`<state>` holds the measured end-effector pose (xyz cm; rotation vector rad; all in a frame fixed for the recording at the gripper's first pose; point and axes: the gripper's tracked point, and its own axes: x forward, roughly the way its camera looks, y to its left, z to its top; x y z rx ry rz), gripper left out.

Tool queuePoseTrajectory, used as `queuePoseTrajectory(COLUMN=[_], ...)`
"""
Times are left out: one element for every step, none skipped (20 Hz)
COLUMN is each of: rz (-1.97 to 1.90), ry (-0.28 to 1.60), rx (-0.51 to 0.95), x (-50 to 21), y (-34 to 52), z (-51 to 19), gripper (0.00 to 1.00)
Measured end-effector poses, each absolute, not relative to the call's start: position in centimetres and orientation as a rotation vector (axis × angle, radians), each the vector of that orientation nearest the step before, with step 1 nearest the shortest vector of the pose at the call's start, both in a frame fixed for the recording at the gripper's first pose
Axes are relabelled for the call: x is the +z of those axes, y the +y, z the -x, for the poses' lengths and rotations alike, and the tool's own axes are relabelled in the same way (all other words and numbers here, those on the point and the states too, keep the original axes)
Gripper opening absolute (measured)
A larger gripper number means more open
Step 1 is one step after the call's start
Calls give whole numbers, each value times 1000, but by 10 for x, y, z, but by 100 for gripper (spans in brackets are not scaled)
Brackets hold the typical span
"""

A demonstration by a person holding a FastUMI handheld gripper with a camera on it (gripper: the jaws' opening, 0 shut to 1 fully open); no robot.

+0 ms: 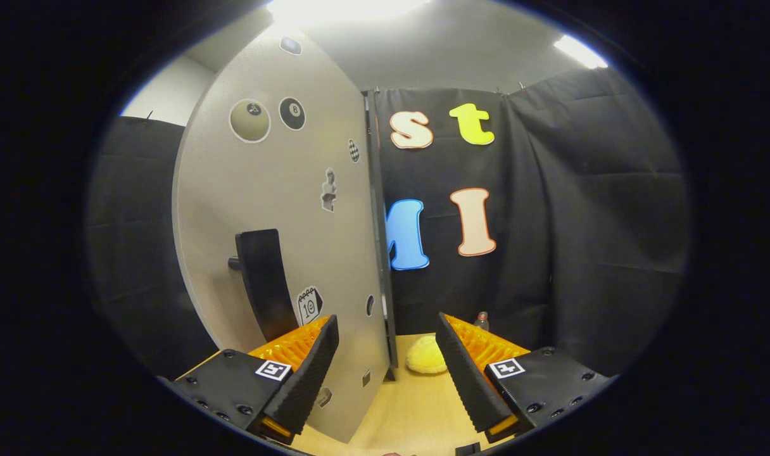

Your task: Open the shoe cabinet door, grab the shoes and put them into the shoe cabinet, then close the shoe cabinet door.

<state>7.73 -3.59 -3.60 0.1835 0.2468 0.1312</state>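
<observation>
Shoe cabinet door [277, 209]: pale grey panel, swung so its free edge [378, 253] points toward the camera; it stands upright just ahead of the fingers, on the left finger's side.
Door handle [261, 282]: dark vertical bar on a short peg, on the door's face, just above and beyond the left finger.
Stickers [250, 120]: several on the door face, among them two round ball-shaped ones high up and a small calendar-like one near the handle's foot.
Gripper [387, 370]: fingers wide apart, holding nothing.
Left finger [309, 373]: its tip overlaps the lower part of the door in the view; whether it touches the panel, cannot tell.
Right finger [467, 373]: in free air over the table, apart from the door.
Gap between fingers: the door's lower corner and bare wooden tabletop [404, 411] show through it.
Yellow fuzzy object [427, 356]: lies on the tabletop beyond the fingers, just past the door's edge and near the right finger's tip; a plush slipper perhaps, too little shows to be sure.
Small bottle [481, 320]: stands behind the right finger, against the black cloth wall [581, 221].
</observation>
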Motion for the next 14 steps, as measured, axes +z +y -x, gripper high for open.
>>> queuePoseTrajectory(rz=[-182,-168,-156,-145,-141,-147,-156,-180,-207,-225,-229,-227,-223,-218], ry=[254,258,252,251,249,251,254,257,257,254,248,246,240,237], rx=[142,158,177,199,217,245,260,288,309,319,320,317,313,305], x=[-36,-35,-31,-31,-30,-30,-29,-25,-22,-18,-15,-15,-13,-14], y=[-22,-7,8,25,38,55,68,79,89,93,93,93,90,88], z=[-80,-83,-88,-93,-97,-103,-108,-108,-108,-107,-105,-104,-103,-102], gripper=[97,97,97,97,98,98,98,98,97,97,97,97,97,97])
